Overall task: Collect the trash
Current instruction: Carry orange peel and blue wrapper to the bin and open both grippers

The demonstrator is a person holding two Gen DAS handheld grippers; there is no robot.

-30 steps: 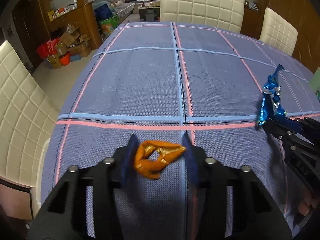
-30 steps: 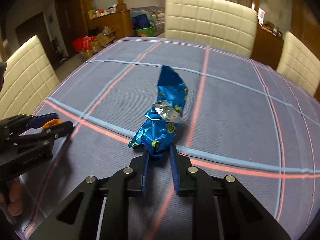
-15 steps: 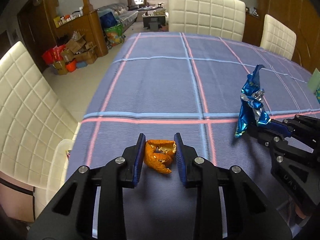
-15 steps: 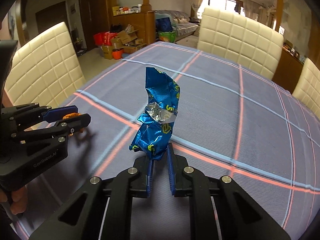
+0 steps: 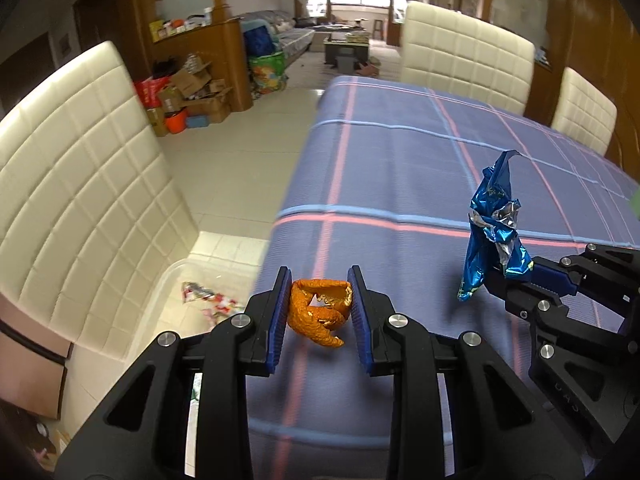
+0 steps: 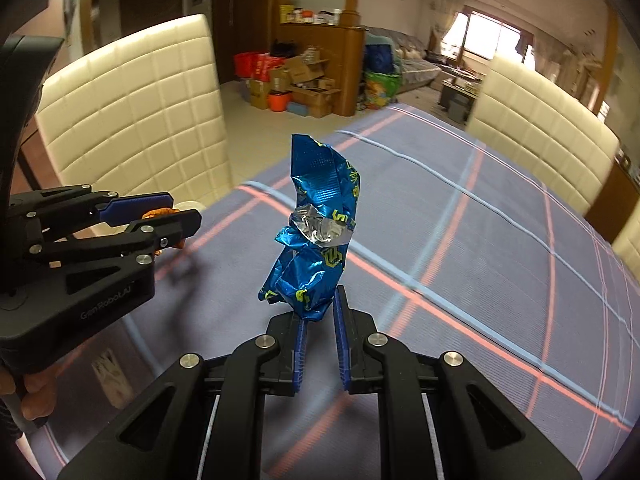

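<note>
1. Trash in hand comes in two pieces: an orange crumpled wrapper (image 5: pixel 318 310) and a blue foil wrapper (image 6: pixel 318 228), both lifted clear of the table.
2. The orange crumpled wrapper sits pinched between the blue pads of the left gripper (image 5: pixel 319 316), whose fingers are closed in to the wrapper's width, touching it on both sides. It hangs above the near left edge of the tablecloth (image 5: pixel 400 168).
3. The blue foil wrapper stands upright, its lower end clamped in the right gripper (image 6: pixel 320 320); those fingers are nearly together, with only the foil's thin bottom between their tips. A silver inner patch shows at the wrapper's middle.
4. The two grippers are near each other, side by side, the right one visible at the right of the left wrist view with its foil raised.
5. Below and left of the left gripper, a clear plastic bin (image 5: pixel 188 276) stands on the floor beside a cream quilted chair (image 5: pixel 80 184); some colourful scraps (image 5: pixel 208 300) lie inside it.
6. More cream chairs (image 5: pixel 464 56) stand at the table's far side.
</note>
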